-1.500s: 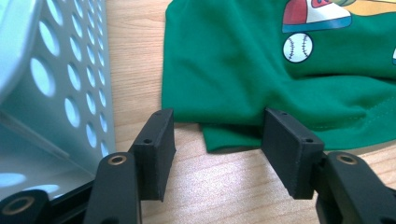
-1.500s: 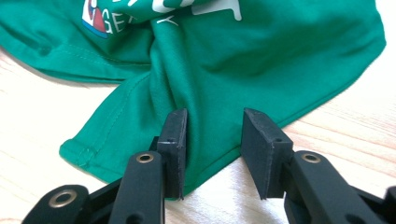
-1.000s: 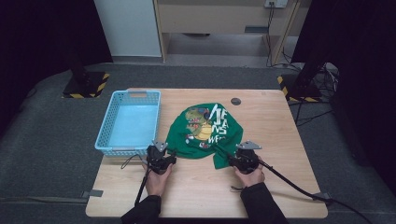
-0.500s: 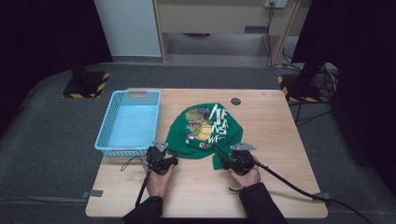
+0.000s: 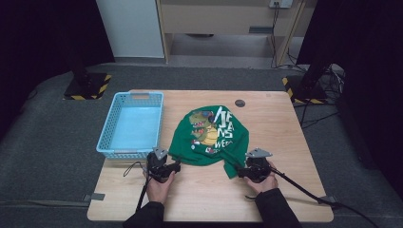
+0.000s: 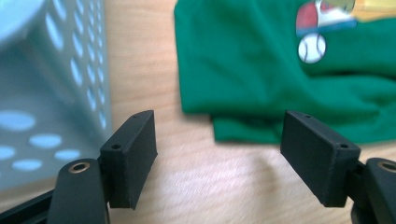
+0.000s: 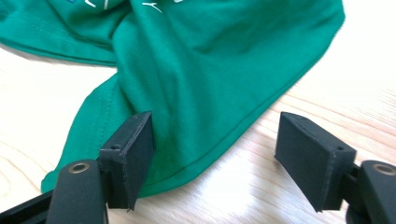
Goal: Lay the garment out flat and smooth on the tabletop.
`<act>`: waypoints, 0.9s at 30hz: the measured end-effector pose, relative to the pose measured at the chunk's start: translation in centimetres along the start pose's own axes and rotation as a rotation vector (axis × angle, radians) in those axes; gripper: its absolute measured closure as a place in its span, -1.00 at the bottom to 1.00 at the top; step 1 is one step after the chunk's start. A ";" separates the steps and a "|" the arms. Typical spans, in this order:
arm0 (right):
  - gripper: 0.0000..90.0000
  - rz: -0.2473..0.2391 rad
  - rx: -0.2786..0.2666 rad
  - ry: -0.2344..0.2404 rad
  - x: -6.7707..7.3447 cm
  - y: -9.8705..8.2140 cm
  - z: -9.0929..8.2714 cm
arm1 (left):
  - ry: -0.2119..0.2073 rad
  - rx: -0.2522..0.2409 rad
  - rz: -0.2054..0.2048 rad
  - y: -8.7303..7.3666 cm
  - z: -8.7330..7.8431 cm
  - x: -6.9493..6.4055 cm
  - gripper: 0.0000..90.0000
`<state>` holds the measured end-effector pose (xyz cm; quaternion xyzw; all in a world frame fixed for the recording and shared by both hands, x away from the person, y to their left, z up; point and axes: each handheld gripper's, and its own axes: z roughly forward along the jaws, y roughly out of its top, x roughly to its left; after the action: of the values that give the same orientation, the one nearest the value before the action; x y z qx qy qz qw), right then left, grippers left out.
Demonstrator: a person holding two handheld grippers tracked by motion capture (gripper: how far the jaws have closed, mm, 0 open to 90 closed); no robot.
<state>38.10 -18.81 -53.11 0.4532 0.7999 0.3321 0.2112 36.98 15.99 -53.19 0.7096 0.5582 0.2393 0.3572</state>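
A green T-shirt (image 5: 209,137) with a dinosaur print lies crumpled at the middle of the wooden table (image 5: 285,123). My left gripper (image 5: 172,165) is open just off the shirt's near left edge. In the left gripper view the shirt (image 6: 280,70) lies a little ahead of the left gripper (image 6: 219,135), whose jaws hold nothing. My right gripper (image 5: 243,170) is open at the shirt's near right corner. In the right gripper view the shirt's hem (image 7: 210,70) runs between the jaws of the right gripper (image 7: 215,135), over the wood.
A light blue plastic basket (image 5: 133,124) stands left of the shirt, and its perforated wall (image 6: 51,84) is close beside my left jaw. A small dark disc (image 5: 240,103) sits in the table near the far edge. Cables trail from both grippers toward the near edge.
Both grippers have drifted slightly toward the near edge of the table. The shirt and the basket lie as before.
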 end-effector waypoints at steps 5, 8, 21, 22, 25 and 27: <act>-0.41 0.005 -0.011 0.000 -0.6 -0.5 -0.3 | 0.027 0.032 0.005 0.5 0.9 -0.3 -0.42; -0.42 -0.003 -0.014 -0.001 -0.6 -0.5 -0.3 | 0.054 0.055 0.027 0.6 1.1 -0.4 -0.48; -0.52 0.008 -0.027 -0.011 -2.6 -1.8 -1.3 | 0.026 0.082 0.045 -0.7 -0.7 0.2 -0.56; -0.53 0.009 -0.027 -0.012 -2.7 -1.9 -1.3 | 0.026 0.082 0.049 -0.8 -0.9 0.2 -0.56; -0.54 -0.004 -0.033 -0.015 -3.0 -2.1 -1.5 | 0.020 0.089 0.067 -1.2 -1.5 0.1 -0.56; -0.55 -0.008 -0.033 -0.018 -3.2 -2.3 -1.7 | 0.010 0.096 0.072 -1.4 -1.9 0.1 -0.56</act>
<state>37.30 -23.02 -53.45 0.4492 0.7943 0.3402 0.2272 34.68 16.72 -53.09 0.7443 0.5449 0.2284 0.3112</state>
